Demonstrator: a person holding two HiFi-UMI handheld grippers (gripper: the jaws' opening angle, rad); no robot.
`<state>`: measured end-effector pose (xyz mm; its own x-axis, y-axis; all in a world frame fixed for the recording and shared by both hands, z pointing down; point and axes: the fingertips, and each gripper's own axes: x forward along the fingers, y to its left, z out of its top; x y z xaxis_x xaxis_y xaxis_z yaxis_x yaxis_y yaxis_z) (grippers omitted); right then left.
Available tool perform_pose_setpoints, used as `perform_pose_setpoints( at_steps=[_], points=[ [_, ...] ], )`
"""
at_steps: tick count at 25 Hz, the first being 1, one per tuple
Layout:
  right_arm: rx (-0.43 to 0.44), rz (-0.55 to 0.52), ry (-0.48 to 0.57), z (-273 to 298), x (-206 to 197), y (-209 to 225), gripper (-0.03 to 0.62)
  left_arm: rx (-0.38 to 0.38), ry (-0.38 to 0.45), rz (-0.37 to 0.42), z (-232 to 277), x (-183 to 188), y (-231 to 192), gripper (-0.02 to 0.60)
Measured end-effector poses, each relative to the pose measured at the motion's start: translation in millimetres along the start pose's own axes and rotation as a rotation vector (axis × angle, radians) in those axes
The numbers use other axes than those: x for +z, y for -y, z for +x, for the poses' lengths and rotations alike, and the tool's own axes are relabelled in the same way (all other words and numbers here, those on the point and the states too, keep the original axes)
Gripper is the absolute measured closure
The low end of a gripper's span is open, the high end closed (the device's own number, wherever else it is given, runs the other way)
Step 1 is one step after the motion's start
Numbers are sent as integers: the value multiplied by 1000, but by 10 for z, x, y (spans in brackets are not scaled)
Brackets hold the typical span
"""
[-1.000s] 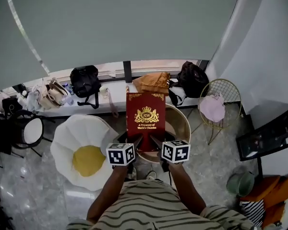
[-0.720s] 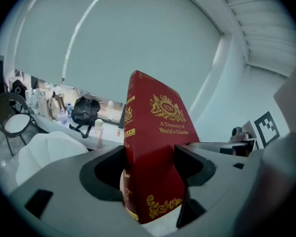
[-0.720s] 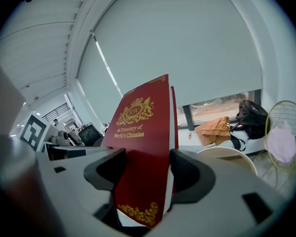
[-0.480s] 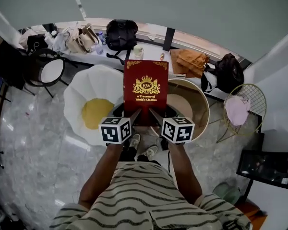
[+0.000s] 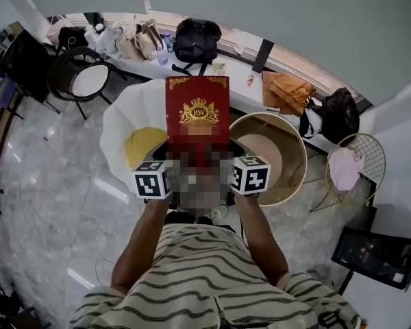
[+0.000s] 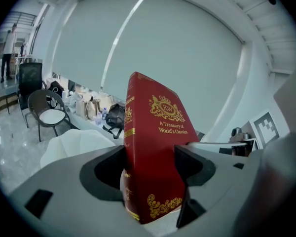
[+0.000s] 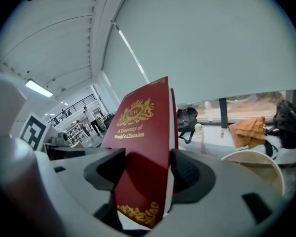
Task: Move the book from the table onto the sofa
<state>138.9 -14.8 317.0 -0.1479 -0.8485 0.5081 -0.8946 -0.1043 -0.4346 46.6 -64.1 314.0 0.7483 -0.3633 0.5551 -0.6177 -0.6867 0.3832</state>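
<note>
Head view: the red book (image 5: 197, 115) was held in the air by the left gripper (image 5: 172, 163) and right gripper (image 5: 222, 160), over the white sofa's (image 5: 120, 132) edge. Left gripper view: its fingers (image 6: 193, 163) were clamped on the book's lower end. Right gripper view: its fingers (image 7: 190, 174) gripped the book likewise

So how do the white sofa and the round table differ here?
The white sofa has a scalloped, petal-like outline; the round table has a plain circular rim. The sofa is white and holds a yellow cushion; the table is tan. In the head view the sofa lies left of the held red book, the table right. Both are low, rounded pieces standing side by side.
</note>
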Motion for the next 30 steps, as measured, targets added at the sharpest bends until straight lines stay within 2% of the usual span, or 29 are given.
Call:
perform_pose_setpoints(
  at_steps=[9,30],
  points=[
    [64,-69,-22,349,144,-489,293,58,68,-63,-308,179,-474,258],
    [261,-262,-166,1516,-172,-2103,293,255,205,-278,-1327,8,-2129,259]
  ],
)
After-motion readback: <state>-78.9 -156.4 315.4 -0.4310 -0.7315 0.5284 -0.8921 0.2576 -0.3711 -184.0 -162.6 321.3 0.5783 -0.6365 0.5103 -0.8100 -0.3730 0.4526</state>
